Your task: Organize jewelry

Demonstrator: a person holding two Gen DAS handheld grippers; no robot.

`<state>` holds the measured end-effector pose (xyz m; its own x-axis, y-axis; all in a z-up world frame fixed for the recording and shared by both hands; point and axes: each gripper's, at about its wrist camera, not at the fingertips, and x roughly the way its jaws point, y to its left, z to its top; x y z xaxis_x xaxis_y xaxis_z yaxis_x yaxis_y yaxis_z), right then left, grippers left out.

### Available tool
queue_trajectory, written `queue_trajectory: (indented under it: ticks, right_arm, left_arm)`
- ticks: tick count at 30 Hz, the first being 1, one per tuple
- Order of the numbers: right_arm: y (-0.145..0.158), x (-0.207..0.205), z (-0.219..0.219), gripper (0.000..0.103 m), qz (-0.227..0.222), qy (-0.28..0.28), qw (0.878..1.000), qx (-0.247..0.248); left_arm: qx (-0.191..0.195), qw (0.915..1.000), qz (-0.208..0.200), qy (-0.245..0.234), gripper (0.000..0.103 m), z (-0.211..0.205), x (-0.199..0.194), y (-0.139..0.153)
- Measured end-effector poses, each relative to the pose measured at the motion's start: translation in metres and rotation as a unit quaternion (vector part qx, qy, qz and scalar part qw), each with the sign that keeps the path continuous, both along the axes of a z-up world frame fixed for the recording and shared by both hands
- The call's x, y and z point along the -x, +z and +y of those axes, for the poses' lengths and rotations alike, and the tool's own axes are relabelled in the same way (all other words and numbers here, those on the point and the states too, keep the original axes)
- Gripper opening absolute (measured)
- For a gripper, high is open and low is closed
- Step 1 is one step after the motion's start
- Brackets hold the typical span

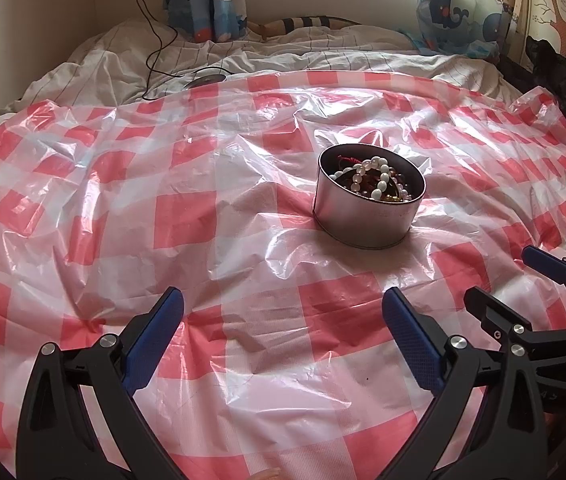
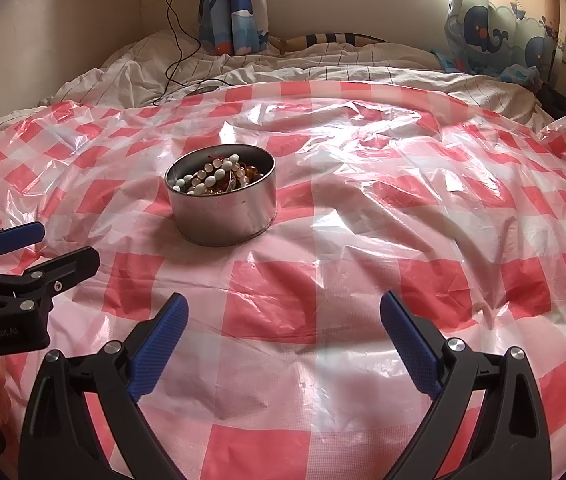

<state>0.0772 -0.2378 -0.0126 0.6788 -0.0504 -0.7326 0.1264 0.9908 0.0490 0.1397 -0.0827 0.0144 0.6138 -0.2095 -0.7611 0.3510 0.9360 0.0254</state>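
Observation:
A round metal tin [image 1: 363, 220] [image 2: 223, 220] stands on the red-and-white checked plastic sheet [image 1: 203, 208] [image 2: 363, 280]. It holds a tangle of jewelry [image 1: 379, 174] [image 2: 219, 172]: white bead strings, amber beads and a red cord. My left gripper [image 1: 283, 296] [image 2: 67, 242] hangs open over the sheet, nearer than the tin and to its left, with nothing between its blue pads. My right gripper [image 2: 283, 298] [image 1: 499, 274] is open wide and empty, nearer than the tin and to its right. Neither gripper touches the tin.
The sheet covers a bed with a rumpled striped quilt [image 1: 243, 52] [image 2: 323, 64] at the far side. A black cable [image 1: 151, 40] [image 2: 175, 40] trails from the wall onto the quilt. Whale-print curtains [image 1: 459, 12] [image 2: 495, 20] hang behind. Dark cloth [image 1: 563, 80] lies at the right edge.

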Motion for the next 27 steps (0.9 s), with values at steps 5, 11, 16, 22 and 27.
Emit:
queue_trajectory:
  ticks: [5, 11, 16, 22, 27]
  right_arm:
    - [-0.0005, -0.0005, -0.0003, 0.093, 0.002, 0.000, 1.000, 0.001]
    - [-0.0016, -0.0009, -0.0001, 0.093, 0.004, 0.000, 1.000, 0.001]
    - [-0.0020, -0.0006, -0.0002, 0.094, 0.004, 0.000, 1.000, 0.002]
    - [-0.0026, -0.0011, 0.0006, 0.094, 0.005, 0.000, 1.000, 0.002]
    - [-0.0034, -0.0013, 0.0008, 0.095, 0.006, -0.001, 1.000, 0.003]
  left_arm:
    - [0.000, 1.0000, 0.001, 0.000, 0.095, 0.0004, 0.0000, -0.0012]
    - [-0.001, 1.0000, 0.002, 0.001, 0.095, 0.0010, 0.0001, -0.0032]
    - [-0.001, 1.0000, 0.003, 0.001, 0.095, 0.0013, -0.0001, -0.0034]
    - [-0.002, 1.0000, 0.003, 0.002, 0.095, 0.0010, 0.0001, -0.0040]
    - [-0.005, 1.0000, 0.006, 0.005, 0.095, 0.0007, -0.0007, -0.0054]
